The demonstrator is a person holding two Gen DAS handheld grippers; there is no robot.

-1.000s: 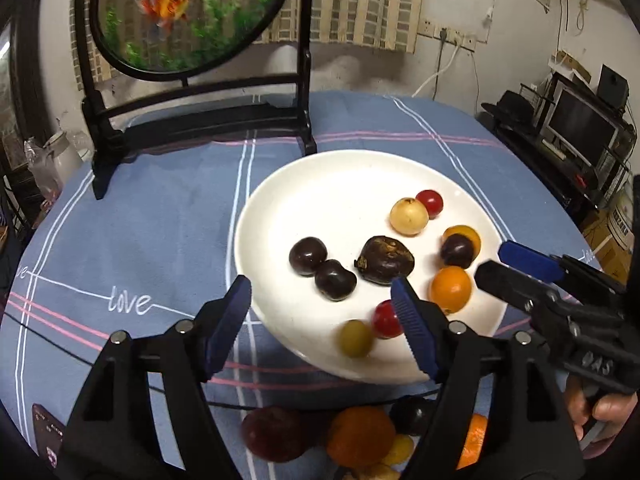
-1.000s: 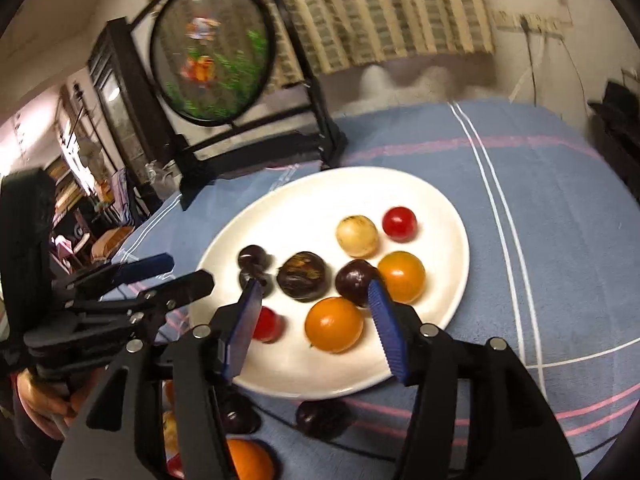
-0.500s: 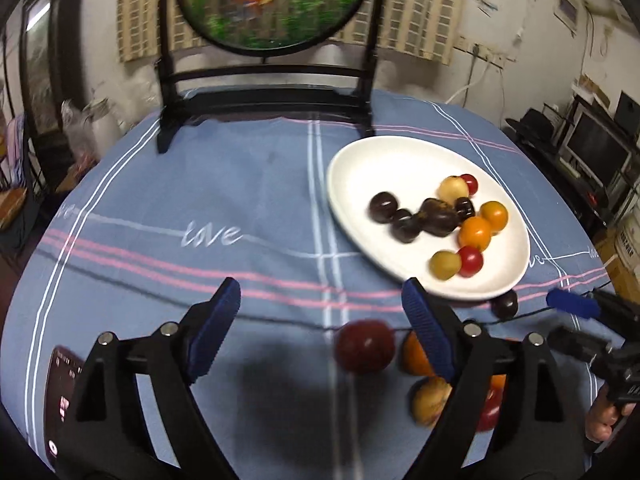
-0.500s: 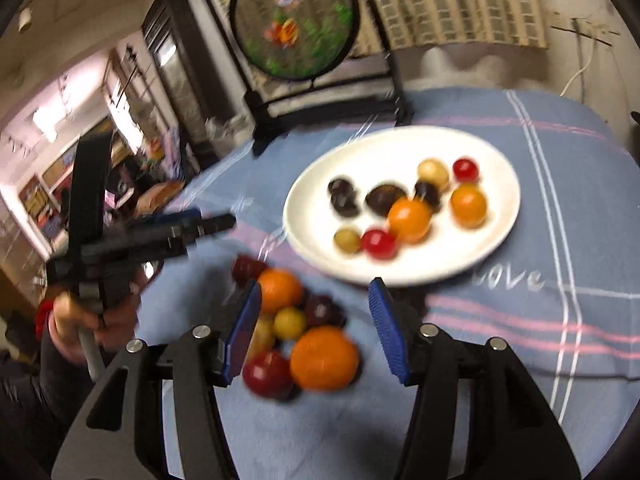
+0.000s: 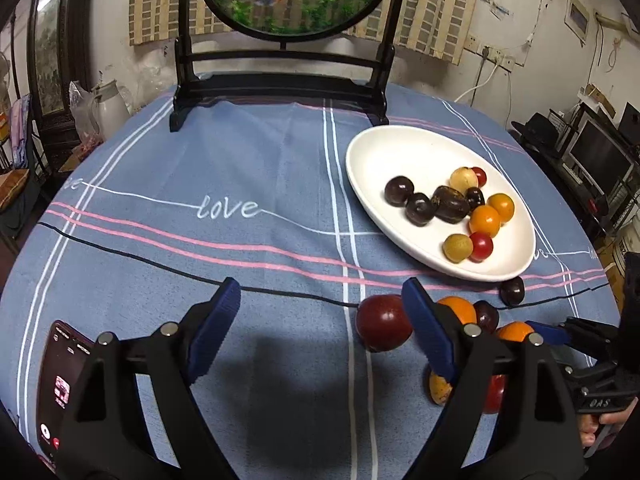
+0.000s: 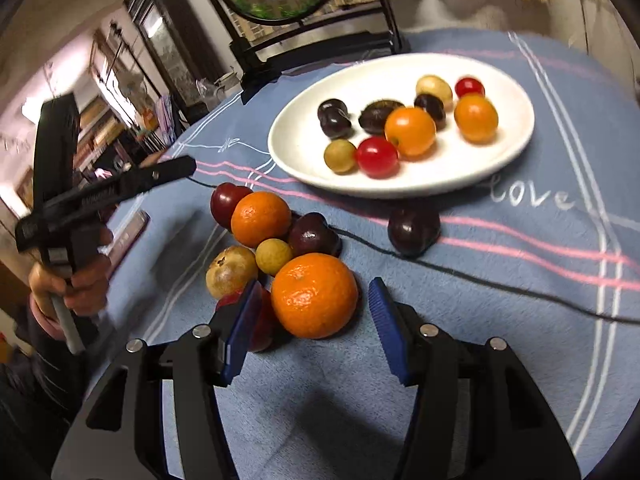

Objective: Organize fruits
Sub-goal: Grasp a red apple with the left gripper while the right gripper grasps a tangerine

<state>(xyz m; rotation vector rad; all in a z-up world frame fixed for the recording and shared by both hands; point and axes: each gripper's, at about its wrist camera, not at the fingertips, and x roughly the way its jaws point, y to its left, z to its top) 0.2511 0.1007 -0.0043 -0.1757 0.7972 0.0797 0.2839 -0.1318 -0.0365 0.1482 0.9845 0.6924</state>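
Right gripper (image 6: 314, 326) jaws wide apart either side of a large orange (image 6: 315, 295) in a loose fruit cluster on the blue cloth (image 6: 500, 300), white plate (image 6: 516, 136) of small fruits beyond, left gripper (image 6: 160, 174) far left.

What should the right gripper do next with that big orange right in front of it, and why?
Probably ease forward and close on the big orange. The right gripper is open and empty, its jaws already on either side of that fruit, which lies on the tablecloth outside the white plate.
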